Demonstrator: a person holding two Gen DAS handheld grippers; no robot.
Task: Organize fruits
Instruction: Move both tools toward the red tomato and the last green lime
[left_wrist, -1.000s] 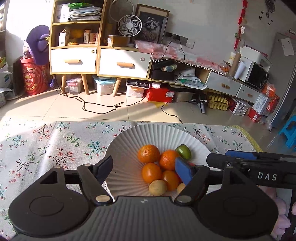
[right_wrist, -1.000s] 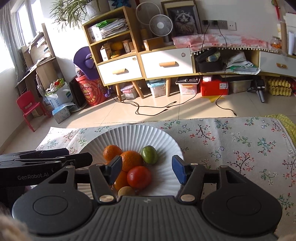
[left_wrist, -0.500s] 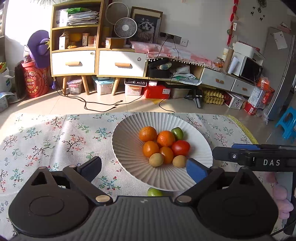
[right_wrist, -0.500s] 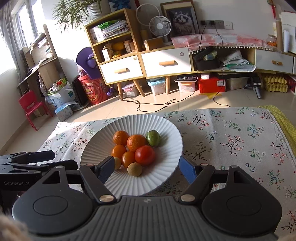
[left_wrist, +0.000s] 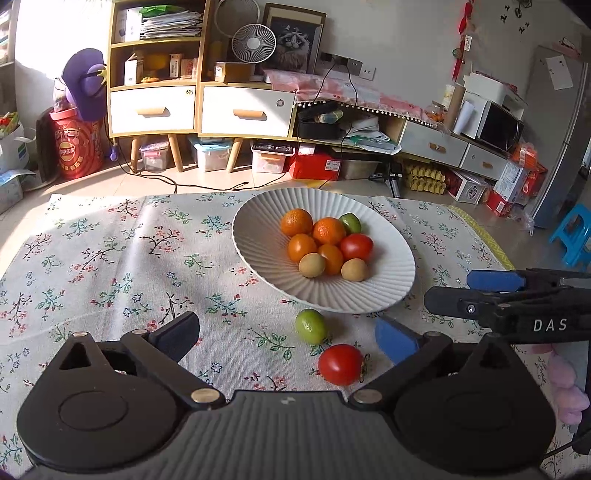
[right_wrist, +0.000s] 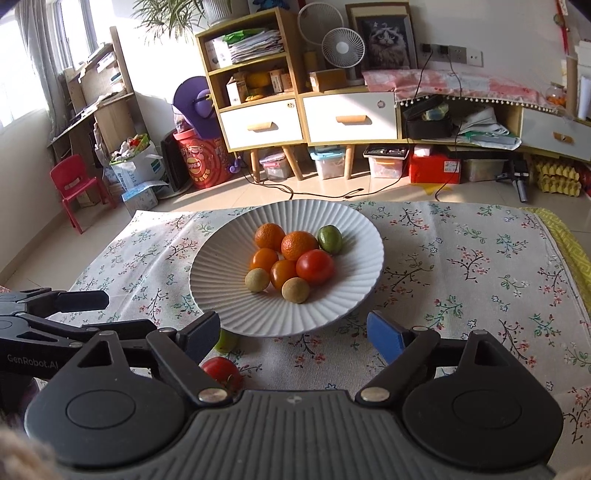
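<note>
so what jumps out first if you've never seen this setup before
The white ribbed plate in the middle of the floral tablecloth, piled with oranges, a red tomato, a lime and two tan fruits. In front of it, off the plate, a loose green lime and a second tomato lie on the cloth. Both the left gripper and the right gripper frame the scene, jaws wide and empty.

You see a white ribbed plate (left_wrist: 258, 236) holding orange, red, green and tan fruit on a cream floral tablecloth (left_wrist: 110, 258); at its six o'clock lie a green lime (left_wrist: 311, 326) and red tomato (left_wrist: 340, 364).
</note>
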